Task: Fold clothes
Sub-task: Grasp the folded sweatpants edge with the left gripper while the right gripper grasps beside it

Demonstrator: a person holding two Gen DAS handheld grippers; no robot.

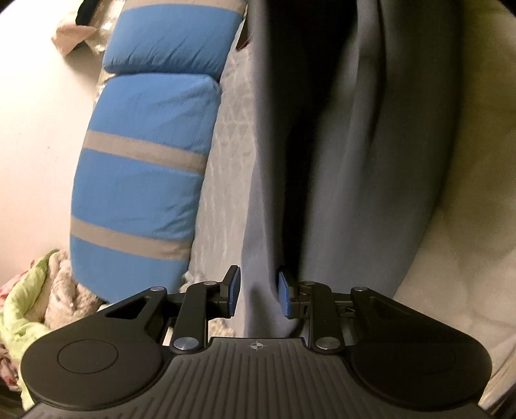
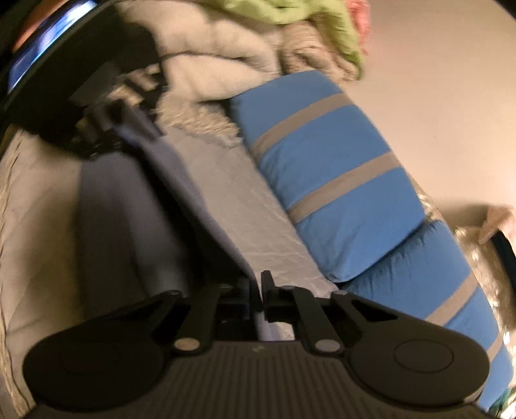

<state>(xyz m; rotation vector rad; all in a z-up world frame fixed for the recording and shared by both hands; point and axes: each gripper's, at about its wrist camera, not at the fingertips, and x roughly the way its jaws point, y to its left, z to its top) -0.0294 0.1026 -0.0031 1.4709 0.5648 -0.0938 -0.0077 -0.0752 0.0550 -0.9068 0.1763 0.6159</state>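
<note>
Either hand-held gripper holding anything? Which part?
Both grip the grey garment by one edge: the left hand-held gripper and the right hand-held gripper pinch opposite ends, fabric stretched between them.

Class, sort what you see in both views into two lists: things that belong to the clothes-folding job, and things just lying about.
Part of the job:
- grey garment, stretched between both claws
- left claw, fingers on either side of its edge
- right claw, shut on its other end

Just lying about:
- blue striped pillows
- green fabric
- beige fluffy blanket
</note>
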